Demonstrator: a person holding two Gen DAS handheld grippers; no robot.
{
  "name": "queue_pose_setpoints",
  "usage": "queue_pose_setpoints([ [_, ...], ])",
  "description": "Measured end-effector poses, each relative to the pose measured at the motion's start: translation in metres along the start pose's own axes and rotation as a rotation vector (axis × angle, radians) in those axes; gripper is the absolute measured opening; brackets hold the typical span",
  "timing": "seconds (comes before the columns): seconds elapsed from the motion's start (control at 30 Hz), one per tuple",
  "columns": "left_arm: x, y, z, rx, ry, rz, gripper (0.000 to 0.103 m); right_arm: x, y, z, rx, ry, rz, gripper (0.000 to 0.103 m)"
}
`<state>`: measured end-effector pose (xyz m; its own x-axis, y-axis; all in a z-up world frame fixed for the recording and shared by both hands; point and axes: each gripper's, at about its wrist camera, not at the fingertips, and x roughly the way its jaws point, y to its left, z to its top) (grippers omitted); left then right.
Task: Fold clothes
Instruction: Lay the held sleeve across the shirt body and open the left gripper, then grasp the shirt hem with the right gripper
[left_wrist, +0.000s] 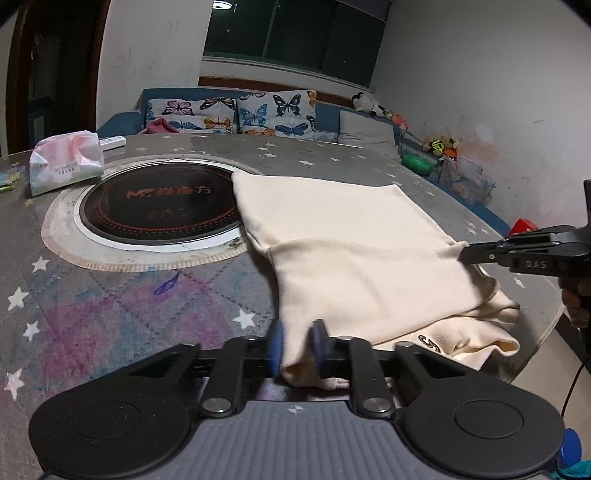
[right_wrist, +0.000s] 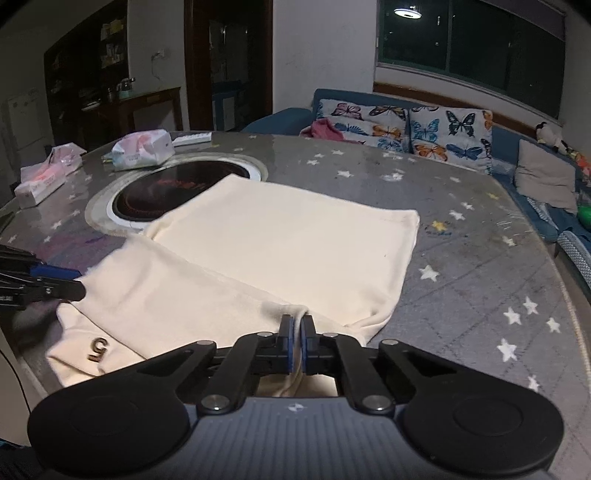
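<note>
A cream garment (left_wrist: 351, 251) lies partly folded on the round table, with a small dark "5" emblem near its front edge (right_wrist: 99, 349). My left gripper (left_wrist: 297, 341) has its blue pads on either side of the folded cloth edge, with cloth between them. My right gripper (right_wrist: 296, 334) is shut on the opposite corner of the same fold; it shows from the side in the left wrist view (left_wrist: 471, 254). The left gripper shows at the left edge of the right wrist view (right_wrist: 74, 290).
A built-in black induction hob (left_wrist: 159, 208) sits in the star-patterned table (left_wrist: 110, 306), partly under the garment. A tissue pack (left_wrist: 66, 164) and a remote (left_wrist: 112, 141) lie at the far side. A blue sofa with butterfly cushions (right_wrist: 424, 127) stands behind.
</note>
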<state>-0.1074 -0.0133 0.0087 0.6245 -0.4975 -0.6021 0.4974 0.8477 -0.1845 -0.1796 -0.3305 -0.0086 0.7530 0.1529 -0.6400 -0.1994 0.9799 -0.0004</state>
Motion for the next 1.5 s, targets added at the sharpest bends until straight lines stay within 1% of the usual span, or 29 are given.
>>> queue_pose_setpoints([
  [0.07,0.000,0.003,0.001,0.005,0.005,-0.002,0.016,-0.003,0.001,0.001,-0.002,0.000,-0.010,0.003],
  [0.2,-0.004,0.002,0.005,0.025,0.004,0.000,0.020,0.009,-0.006,-0.005,0.016,0.046,-0.039,0.005],
  [0.27,-0.008,0.002,0.011,0.031,-0.011,0.003,0.019,0.004,-0.010,-0.004,0.034,0.030,-0.030,0.005],
  [0.37,-0.008,0.001,0.025,0.028,-0.041,-0.009,0.021,-0.004,-0.006,0.001,0.000,-0.004,-0.018,0.006],
  [0.4,-0.004,-0.001,0.031,0.027,-0.047,-0.015,0.028,-0.006,-0.004,0.003,-0.015,-0.015,-0.010,0.006],
  [0.43,0.000,-0.003,0.037,0.028,-0.054,-0.022,0.037,-0.006,-0.001,0.005,-0.030,-0.022,0.000,0.008],
  [0.47,0.005,-0.007,0.042,0.033,-0.062,-0.035,0.039,-0.004,0.002,0.007,-0.045,-0.026,0.012,0.009],
  [0.57,0.025,-0.017,0.053,0.062,-0.069,-0.043,0.040,0.006,0.008,0.010,-0.083,-0.020,0.050,0.009],
  [0.63,0.042,-0.019,0.058,0.073,-0.055,-0.044,0.040,0.014,0.012,0.011,-0.108,-0.007,0.072,0.009],
  [0.7,0.053,-0.018,0.058,0.078,-0.034,-0.033,0.040,0.018,0.011,0.009,-0.126,0.022,0.074,0.009],
  [0.8,0.066,-0.015,0.054,0.087,-0.009,-0.018,0.040,0.009,0.011,0.000,-0.143,0.052,0.075,0.009],
  [0.97,0.064,-0.014,0.050,0.105,-0.021,-0.019,0.042,-0.016,0.016,-0.019,-0.177,0.068,0.070,0.009],
  [1.1,0.054,-0.018,0.049,0.122,-0.029,-0.020,0.043,-0.026,0.019,-0.026,-0.205,0.068,0.052,0.009],
  [1.23,0.032,-0.024,0.040,0.177,-0.040,-0.036,0.047,-0.034,0.018,-0.020,-0.203,0.023,0.063,0.009],
  [1.33,0.015,-0.024,0.026,0.211,-0.019,-0.035,0.048,-0.024,0.019,-0.021,-0.205,0.060,0.079,0.010],
  [1.37,0.009,-0.024,0.021,0.224,-0.011,-0.034,0.049,-0.021,0.020,-0.024,-0.216,0.071,0.082,0.010],
  [1.43,-0.004,-0.027,0.011,0.268,-0.003,-0.035,0.053,-0.024,0.023,-0.024,-0.228,0.068,0.085,0.011],
  [1.5,-0.016,-0.034,0.001,0.336,-0.010,-0.044,0.056,-0.028,0.024,-0.023,-0.229,0.064,0.093,0.011],
])
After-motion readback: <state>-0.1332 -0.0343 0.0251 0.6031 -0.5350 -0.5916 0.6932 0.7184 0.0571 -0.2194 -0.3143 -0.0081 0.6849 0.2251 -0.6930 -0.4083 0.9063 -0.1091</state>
